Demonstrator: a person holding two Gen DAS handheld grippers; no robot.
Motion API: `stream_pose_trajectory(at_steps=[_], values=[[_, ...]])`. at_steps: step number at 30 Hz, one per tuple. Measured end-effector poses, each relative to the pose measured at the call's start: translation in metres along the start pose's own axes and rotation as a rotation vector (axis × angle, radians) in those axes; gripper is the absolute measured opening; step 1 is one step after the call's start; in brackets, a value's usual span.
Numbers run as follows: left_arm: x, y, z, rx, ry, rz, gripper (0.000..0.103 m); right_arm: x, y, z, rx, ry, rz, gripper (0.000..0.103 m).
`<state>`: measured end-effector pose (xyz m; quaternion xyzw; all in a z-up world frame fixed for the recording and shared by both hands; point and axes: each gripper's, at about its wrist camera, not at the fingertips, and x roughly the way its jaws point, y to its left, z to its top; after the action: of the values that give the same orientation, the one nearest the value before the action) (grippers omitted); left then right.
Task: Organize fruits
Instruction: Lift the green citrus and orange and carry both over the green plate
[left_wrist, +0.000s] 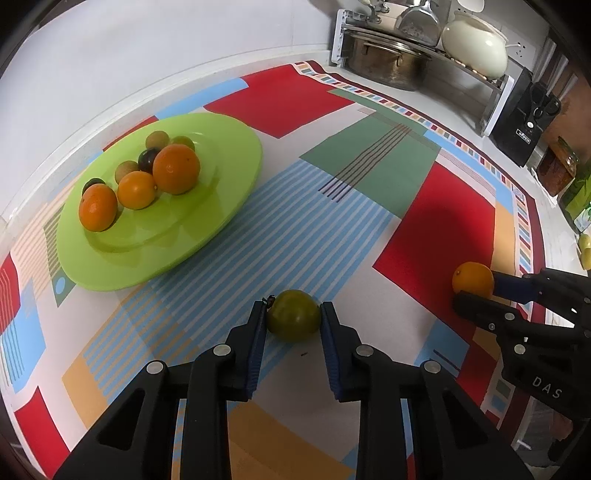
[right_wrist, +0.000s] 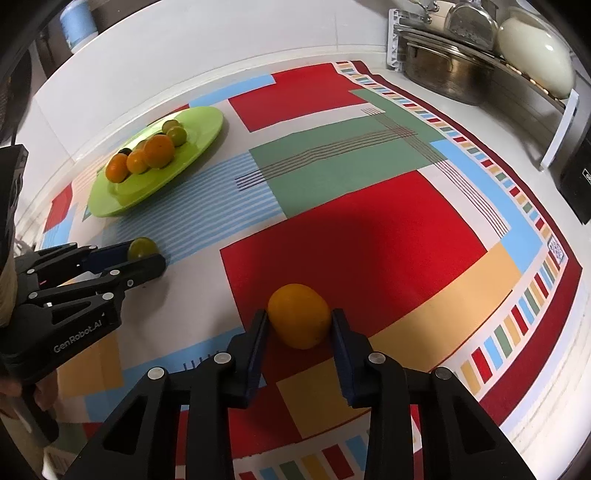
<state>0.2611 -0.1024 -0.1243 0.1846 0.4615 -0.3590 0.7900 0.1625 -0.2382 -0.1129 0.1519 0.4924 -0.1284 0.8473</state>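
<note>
A dark green round fruit (left_wrist: 293, 315) lies on the patterned cloth, and my left gripper (left_wrist: 294, 310) is shut on it, a blue pad pressing each side. To its right an orange fruit (right_wrist: 299, 315) rests on a red patch, with my right gripper (right_wrist: 299, 318) shut on it. Each gripper also shows in the other's view: the left gripper (right_wrist: 147, 254) on the green fruit (right_wrist: 140, 248), the right gripper (left_wrist: 476, 288) on the orange fruit (left_wrist: 472, 277). A lime green plate (left_wrist: 221, 206) at the far left holds several oranges, small green fruits and dark ones.
A dish rack (left_wrist: 491, 107) with a metal pot (left_wrist: 384, 62) and a cream jug (left_wrist: 474, 46) stands at the back right. A black appliance (left_wrist: 524, 122) and jars (left_wrist: 557, 170) line the right side. The white wall runs behind the plate (right_wrist: 199, 129).
</note>
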Motion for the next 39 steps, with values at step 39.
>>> stream_pose_trajectory(at_steps=[39], values=[[-0.102, -0.011, -0.012, -0.240, -0.208, 0.181, 0.029, -0.057, 0.024, 0.042, -0.309, -0.163, 0.245, 0.034]])
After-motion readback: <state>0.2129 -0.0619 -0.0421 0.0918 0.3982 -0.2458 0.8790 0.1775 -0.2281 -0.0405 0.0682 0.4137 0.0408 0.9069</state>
